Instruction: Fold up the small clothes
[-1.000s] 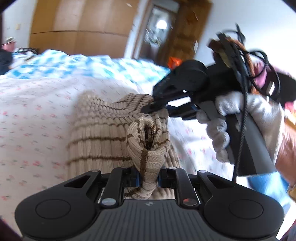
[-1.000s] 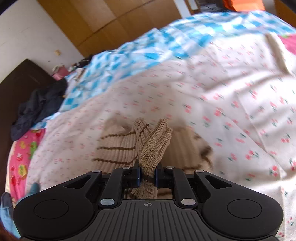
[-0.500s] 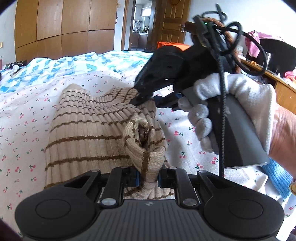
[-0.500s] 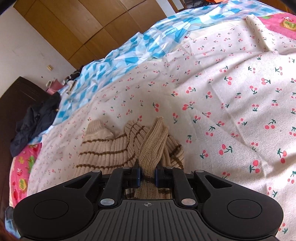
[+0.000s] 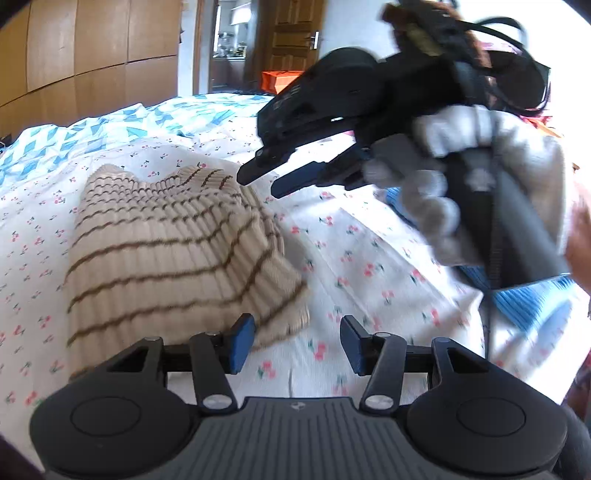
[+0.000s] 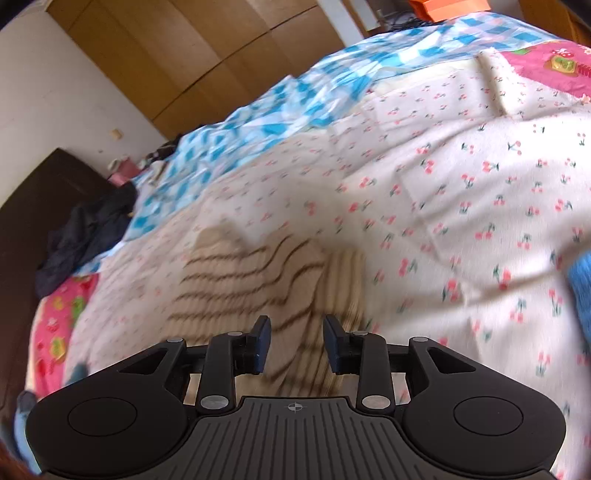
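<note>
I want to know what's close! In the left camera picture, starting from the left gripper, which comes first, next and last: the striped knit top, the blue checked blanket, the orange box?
1. Striped knit top, just beyond the left gripper, on its left side.
2. Blue checked blanket, farther up the bed.
3. Orange box, far back by the door.

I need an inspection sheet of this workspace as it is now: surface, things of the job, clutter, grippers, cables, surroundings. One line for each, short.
Surface: bed sheet with cherry print, wrinkled.
Job's things: striped knit garment, folded, lying flat on the sheet, held by no jaws.
Clutter: blue cloth at the sheet's right; dark clothes by the headboard; pink cloth.
Grippers: left gripper jaws opening, nothing between them; right gripper jaws opening above the garment, in a gloved hand.
Cables: black cables looped on top of the right gripper.
Surroundings: wooden wardrobe, open door, blue checked quilt.
</note>
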Available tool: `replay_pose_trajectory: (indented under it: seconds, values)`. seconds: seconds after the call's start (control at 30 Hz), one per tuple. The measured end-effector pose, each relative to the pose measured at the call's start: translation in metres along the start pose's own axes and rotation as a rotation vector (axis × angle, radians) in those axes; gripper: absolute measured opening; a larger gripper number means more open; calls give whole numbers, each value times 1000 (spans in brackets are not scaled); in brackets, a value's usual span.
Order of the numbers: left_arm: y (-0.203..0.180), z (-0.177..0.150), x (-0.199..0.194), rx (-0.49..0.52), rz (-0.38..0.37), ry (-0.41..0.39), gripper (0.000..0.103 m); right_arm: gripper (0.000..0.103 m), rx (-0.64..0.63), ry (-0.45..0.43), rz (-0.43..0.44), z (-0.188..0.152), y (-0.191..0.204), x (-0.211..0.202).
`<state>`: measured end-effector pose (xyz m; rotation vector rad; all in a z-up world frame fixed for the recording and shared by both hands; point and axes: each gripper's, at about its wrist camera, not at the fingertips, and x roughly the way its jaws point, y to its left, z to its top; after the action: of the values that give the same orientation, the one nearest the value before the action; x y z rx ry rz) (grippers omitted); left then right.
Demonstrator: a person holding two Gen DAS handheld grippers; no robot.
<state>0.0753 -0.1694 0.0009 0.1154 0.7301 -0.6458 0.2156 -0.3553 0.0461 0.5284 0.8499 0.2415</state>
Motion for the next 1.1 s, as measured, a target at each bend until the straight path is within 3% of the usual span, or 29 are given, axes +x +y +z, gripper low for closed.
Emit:
replay_pose_trajectory:
  seconds: [0.1, 0.17, 0.2, 0.23, 0.27, 0.43, 0.5, 0.6, 0.67, 0.77, 0.93, 1.0, 1.1]
  values:
    - [8, -9, -18, -16, 15, -1, 55, 42, -25, 26, 60, -21, 13, -8]
    - [15, -12, -28, -54, 29, -4, 55, 42, -22, 35, 52, -32, 17, -3]
    - [19, -12, -32, -73, 37, -11, 55, 40, -23, 42, 26, -37, 17, 1]
    - [25, -10, -34, -86, 48, -23, 55, 20, -21, 51, 0, -41, 15, 6]
    - [29, -9, -38, -91, 63, -37, 55, 7, -12, 66, -23, -44, 11, 9]
    - [58, 5, -43, -146, 142, -101, 55, 3, 52, -9, -42, -49, -16, -11]
    - [73, 9, -35, -198, 167, -114, 57, 3, 63, 23, -84, -57, -25, -2]
    - [94, 8, 1, -243, 224, 12, 57, 3, 56, 53, -121, -69, -30, 13]
    - [104, 2, 18, -274, 229, 81, 58, 4, 98, 42, -100, -69, -32, 8]
    - [107, 0, 18, -285, 216, 73, 58, 14, 67, 43, -89, -63, -27, -2]
    - [100, 1, 22, -243, 230, 70, 58, 25, 92, -70, -21, -37, -18, -20]
    - [97, 1, 23, -237, 232, 71, 58, 39, 97, -96, -28, -22, -16, -11]
    - [95, 3, 24, -231, 237, 77, 58, 40, 114, -100, -68, -2, -14, 23]
